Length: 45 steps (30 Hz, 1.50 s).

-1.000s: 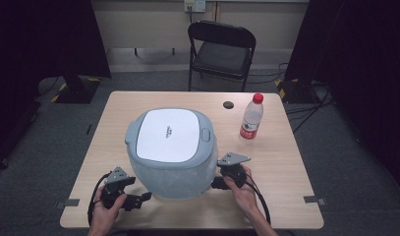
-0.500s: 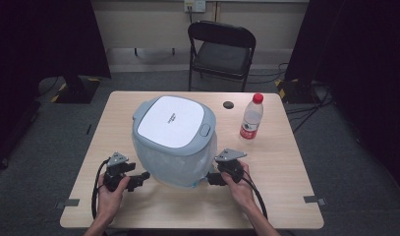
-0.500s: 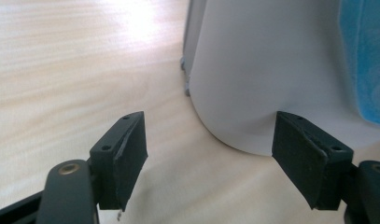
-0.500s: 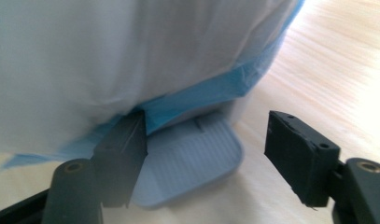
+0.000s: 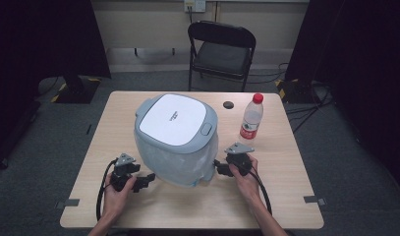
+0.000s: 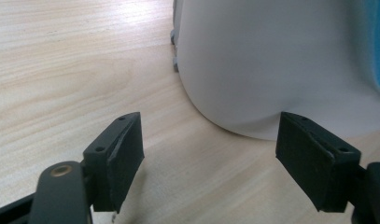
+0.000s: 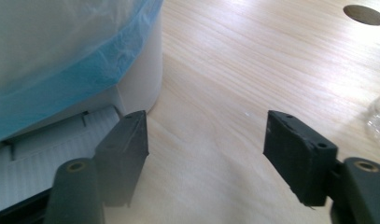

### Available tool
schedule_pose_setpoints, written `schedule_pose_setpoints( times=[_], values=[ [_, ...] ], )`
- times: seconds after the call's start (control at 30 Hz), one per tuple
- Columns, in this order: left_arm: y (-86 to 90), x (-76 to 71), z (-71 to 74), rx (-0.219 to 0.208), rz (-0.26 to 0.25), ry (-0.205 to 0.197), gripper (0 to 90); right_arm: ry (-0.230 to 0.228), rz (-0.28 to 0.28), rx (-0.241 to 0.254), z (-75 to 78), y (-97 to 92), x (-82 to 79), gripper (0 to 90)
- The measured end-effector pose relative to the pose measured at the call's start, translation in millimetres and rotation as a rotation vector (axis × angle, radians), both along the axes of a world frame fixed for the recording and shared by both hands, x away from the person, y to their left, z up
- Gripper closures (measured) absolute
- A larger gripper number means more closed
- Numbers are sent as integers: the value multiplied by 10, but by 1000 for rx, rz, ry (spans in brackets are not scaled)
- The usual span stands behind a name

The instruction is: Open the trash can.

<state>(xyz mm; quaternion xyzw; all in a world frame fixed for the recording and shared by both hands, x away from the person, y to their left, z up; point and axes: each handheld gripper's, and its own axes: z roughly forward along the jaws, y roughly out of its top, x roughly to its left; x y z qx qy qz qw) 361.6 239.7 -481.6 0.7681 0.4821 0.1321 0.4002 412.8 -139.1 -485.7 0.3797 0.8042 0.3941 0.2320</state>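
Flanking the bin (image 5: 177, 140), your left gripper (image 5: 147, 179) and right gripper (image 5: 218, 167) both stand open, holding nothing, ready to steady it.

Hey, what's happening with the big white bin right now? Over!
Left gripper open, right gripper open, nothing between either's jaws. Bin on table between them, lid shut. Bottle stands off to the side.

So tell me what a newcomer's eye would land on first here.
The big pale bin with its white lid and blue liner dominates the table's middle. The left gripper and right gripper flank its base, jaws open. A red-capped bottle stands at its right.
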Motion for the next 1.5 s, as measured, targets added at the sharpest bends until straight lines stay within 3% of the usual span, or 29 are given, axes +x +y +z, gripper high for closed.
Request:
schedule_pose_setpoints(
  times=[0.07,0.17,0.23,0.3,0.47,0.6,0.7,0.77,0.83,0.87,1.07,1.17,1.33,1.5],
  values=[
    [10,31,0,2,18,0,225,35,32,25,-51,29,11,444],
    [55,111,-21,-25,55,3,254,45,47,28,-44,49,-15,442],
    [63,181,-12,5,72,-8,297,66,73,44,-44,74,-61,441],
    [65,240,-6,-17,92,-3,386,81,97,62,-52,113,-133,428],
    [13,336,-54,10,62,8,410,112,145,106,-85,250,-343,462],
    [15,426,-38,-16,74,1,379,129,189,92,-75,317,-389,329],
    [53,448,13,-56,79,-14,364,135,165,74,-27,229,-326,295],
    [78,417,65,-112,92,-41,391,115,129,70,15,147,-259,268],
    [63,403,86,-96,100,-51,377,80,74,80,56,74,-183,317],
    [61,405,87,-100,101,-47,378,55,45,75,81,45,-92,299],
    [31,509,75,-73,85,-32,376,17,-1,60,171,99,129,300],
    [-21,514,123,-25,80,-39,412,9,-11,89,238,119,245,312],
    [8,576,96,-44,51,-37,406,22,13,148,261,148,259,540],
    [-35,578,92,-41,38,-47,509,33,14,157,272,150,111,616]
  ],
)
